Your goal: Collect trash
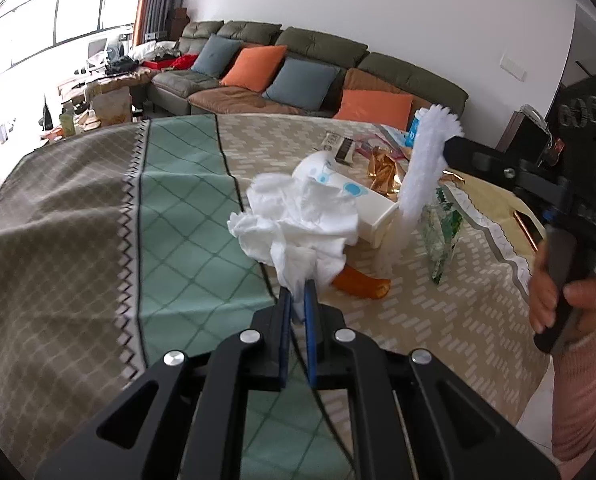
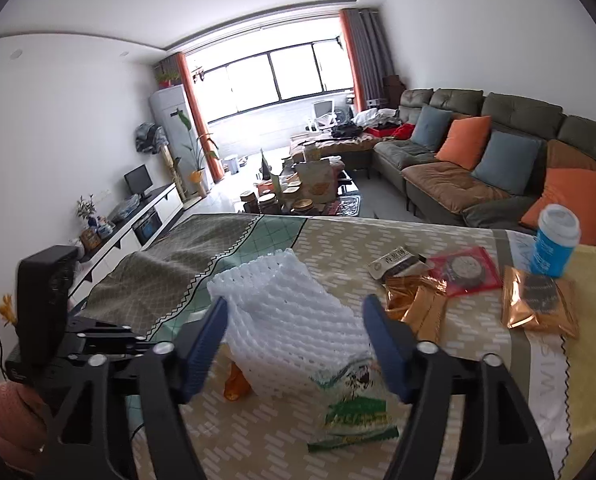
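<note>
My left gripper is shut on a crumpled white tissue wad and holds it above the patterned tablecloth. My right gripper is open, with a white foam fruit net standing between its blue fingers. The net also shows in the left wrist view, beside the right gripper's black body. A green and white snack bag lies just below the net. An orange wrapper lies behind the tissue.
Gold wrappers, a red packet, a dark packet and a blue cup with a white lid lie at the table's far right. A white box sits mid-table. A sofa with cushions stands beyond.
</note>
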`<state>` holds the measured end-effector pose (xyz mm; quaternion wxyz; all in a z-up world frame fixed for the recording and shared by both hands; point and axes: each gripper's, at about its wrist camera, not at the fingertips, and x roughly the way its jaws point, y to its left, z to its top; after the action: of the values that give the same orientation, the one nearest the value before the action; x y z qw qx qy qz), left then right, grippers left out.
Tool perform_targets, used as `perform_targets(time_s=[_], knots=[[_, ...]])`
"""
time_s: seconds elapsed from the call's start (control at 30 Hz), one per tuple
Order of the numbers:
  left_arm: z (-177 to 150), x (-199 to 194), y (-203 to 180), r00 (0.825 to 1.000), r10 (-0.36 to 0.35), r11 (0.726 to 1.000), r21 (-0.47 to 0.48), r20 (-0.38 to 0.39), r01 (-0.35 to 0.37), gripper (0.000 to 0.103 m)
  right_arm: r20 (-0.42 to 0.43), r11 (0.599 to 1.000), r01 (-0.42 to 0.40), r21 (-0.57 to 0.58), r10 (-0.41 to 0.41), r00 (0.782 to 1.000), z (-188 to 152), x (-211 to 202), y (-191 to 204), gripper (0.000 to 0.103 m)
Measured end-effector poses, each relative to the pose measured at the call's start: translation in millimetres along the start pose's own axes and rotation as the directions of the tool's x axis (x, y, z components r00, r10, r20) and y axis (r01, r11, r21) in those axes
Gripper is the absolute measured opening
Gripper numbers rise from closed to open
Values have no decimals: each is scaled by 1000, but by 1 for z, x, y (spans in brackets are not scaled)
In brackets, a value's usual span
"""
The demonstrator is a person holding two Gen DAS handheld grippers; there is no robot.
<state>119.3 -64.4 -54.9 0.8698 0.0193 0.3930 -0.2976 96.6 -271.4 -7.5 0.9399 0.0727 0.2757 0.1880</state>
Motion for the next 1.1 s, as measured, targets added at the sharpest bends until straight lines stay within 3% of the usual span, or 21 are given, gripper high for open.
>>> perform_targets(time_s=[0.07, 0.13, 0.2, 0.23, 0.27, 0.3, 0.77, 0.83, 0.87, 1.0, 1.1], knots=[[-2, -7, 3, 1000, 2, 1000, -4, 11, -2, 8, -20, 1000, -20, -13, 20, 1000, 3, 7, -1, 73], [-7, -16, 7, 1000, 4, 1000, -10, 23, -4, 8, -46, 998, -47, -35, 46, 998, 4, 14, 0, 61], [-12, -24, 11, 999, 10, 1000, -16, 32, -9, 8, -73, 996, -72, -60, 67, 995, 3, 19, 5, 32], [-15, -27, 12, 999, 9, 1000, -20, 37, -8, 8, -86, 995, -77, -69, 71, 994, 1, 22, 7, 24], [-17, -31, 14, 999, 11, 1000, -24, 41, -10, 8, -93, 994, -78, -73, 71, 993, -1, 23, 8, 7], [-20, -35, 16, 999, 17, 1000, -27, 47, -15, 8, -102, 994, -81, -73, 73, 992, -1, 24, 10, 2], [-55, -96, 43, 990, 64, 994, -95, 124, -52, 8, -23, 986, -151, -65, 150, 988, 1, -13, 33, 0], [-59, -104, 47, 989, 67, 993, -100, 132, -54, 8, 0, 990, -126, -66, 126, 992, 3, -18, 33, 1], [-61, -107, 49, 988, 70, 993, -103, 137, -56, 8, 16, 994, -89, -63, 90, 996, 5, -20, 31, 8], [-72, -117, 57, 985, 92, 990, -124, 143, -74, 8, 19, 999, -42, -5, 42, 999, 11, -12, 14, 62], [-78, -119, 64, 985, 111, 985, -146, 134, -91, 8, -18, 998, -56, 1, 56, 998, 17, 5, 4, 76]])
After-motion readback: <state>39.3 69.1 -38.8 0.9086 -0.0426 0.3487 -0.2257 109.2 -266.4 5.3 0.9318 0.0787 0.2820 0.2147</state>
